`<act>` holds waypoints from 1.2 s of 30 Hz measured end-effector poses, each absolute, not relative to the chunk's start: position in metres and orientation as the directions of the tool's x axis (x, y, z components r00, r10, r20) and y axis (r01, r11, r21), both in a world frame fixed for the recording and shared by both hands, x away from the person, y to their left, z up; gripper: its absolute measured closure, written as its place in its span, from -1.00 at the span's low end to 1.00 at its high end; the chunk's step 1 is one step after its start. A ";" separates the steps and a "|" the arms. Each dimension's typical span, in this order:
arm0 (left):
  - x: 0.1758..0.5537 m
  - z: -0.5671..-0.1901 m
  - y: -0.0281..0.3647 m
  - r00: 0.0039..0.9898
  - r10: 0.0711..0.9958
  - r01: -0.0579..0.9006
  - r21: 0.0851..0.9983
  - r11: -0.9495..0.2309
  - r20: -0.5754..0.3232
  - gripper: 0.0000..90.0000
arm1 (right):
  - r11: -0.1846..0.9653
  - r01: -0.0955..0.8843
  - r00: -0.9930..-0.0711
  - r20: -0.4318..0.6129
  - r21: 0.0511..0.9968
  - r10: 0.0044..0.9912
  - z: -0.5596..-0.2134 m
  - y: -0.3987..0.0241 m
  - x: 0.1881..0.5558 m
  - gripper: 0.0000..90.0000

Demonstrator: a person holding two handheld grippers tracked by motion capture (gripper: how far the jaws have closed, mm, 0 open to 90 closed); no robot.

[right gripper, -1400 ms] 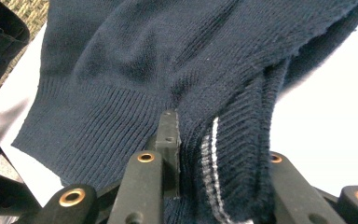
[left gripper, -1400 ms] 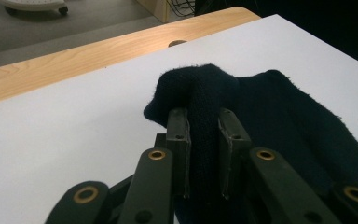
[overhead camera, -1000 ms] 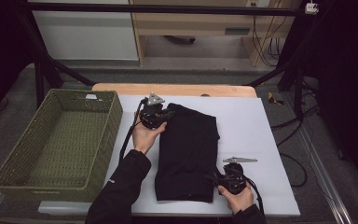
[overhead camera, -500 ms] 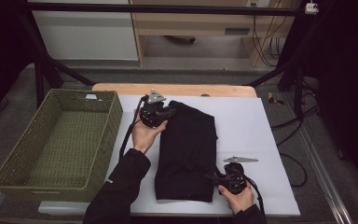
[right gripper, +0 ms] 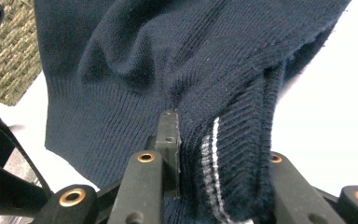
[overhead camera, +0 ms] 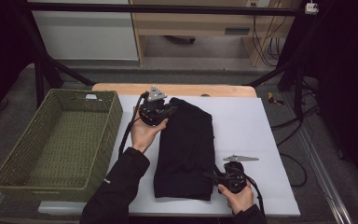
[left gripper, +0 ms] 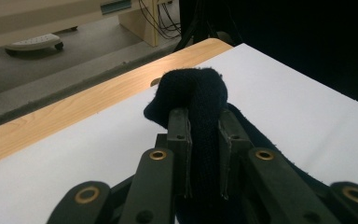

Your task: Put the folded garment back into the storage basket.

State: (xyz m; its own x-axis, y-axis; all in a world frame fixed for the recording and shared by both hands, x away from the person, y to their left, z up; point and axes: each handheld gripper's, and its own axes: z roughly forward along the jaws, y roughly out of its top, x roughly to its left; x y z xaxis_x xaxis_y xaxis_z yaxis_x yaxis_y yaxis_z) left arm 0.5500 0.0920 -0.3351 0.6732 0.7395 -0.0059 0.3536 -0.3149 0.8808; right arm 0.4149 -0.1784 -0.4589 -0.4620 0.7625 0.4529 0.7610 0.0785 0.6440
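Observation:
A folded dark navy knit sweater point(overhead camera: 186, 149) lies lengthwise on the white table point(overhead camera: 251, 126). My left gripper point(overhead camera: 170, 110) is at its far left corner, shut on a bunched fold of the knit point(left gripper: 200, 107), lifted a little off the surface. My right gripper point(overhead camera: 210, 176) is at the near right edge, shut on the ribbed hem of the sweater point(right gripper: 223, 154); a pale stripe shows in the pinched fabric. The right jaw is covered by the cloth in the right gripper view.
An empty green woven basket point(overhead camera: 56, 140) stands at the left of the table. A wooden strip point(overhead camera: 223, 90) borders the far edge. Cables hang behind the table at the right. White surface lies to the right of the sweater.
My left gripper has risen slightly with the sweater's corner in it. The right gripper has stayed where it was.

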 end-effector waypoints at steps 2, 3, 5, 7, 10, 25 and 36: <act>0.548 -0.331 0.092 0.675 0.738 0.347 0.883 -0.316 -0.001 0.73 | 0.078 0.759 -0.464 0.454 0.646 0.761 -0.457 -0.178 0.415 0.61; 0.548 -0.331 0.092 0.675 0.738 0.347 0.883 -0.316 -0.001 0.73 | 0.078 0.757 -0.467 0.453 0.649 0.760 -0.457 -0.178 0.415 0.61; 0.546 -0.327 0.092 0.676 0.737 0.339 0.885 -0.318 0.006 0.73 | 0.078 0.755 -0.469 0.454 0.651 0.758 -0.456 -0.177 0.415 0.61; 0.544 -0.322 0.092 0.678 0.735 0.330 0.887 -0.322 0.015 0.73 | 0.078 0.752 -0.473 0.453 0.654 0.756 -0.455 -0.176 0.416 0.61; 0.542 -0.318 0.092 0.680 0.733 0.322 0.889 -0.327 0.024 0.73 | 0.079 0.747 -0.479 0.452 0.661 0.753 -0.453 -0.175 0.416 0.61; 0.535 -0.297 0.093 0.680 0.730 0.292 0.891 -0.349 0.063 0.73 | 0.078 0.728 -0.501 0.451 0.681 0.739 -0.444 -0.170 0.417 0.61; 0.528 -0.276 0.100 0.671 0.736 0.268 0.897 -0.351 0.087 0.73 | 0.080 0.703 -0.525 0.440 0.707 0.728 -0.431 -0.164 0.419 0.61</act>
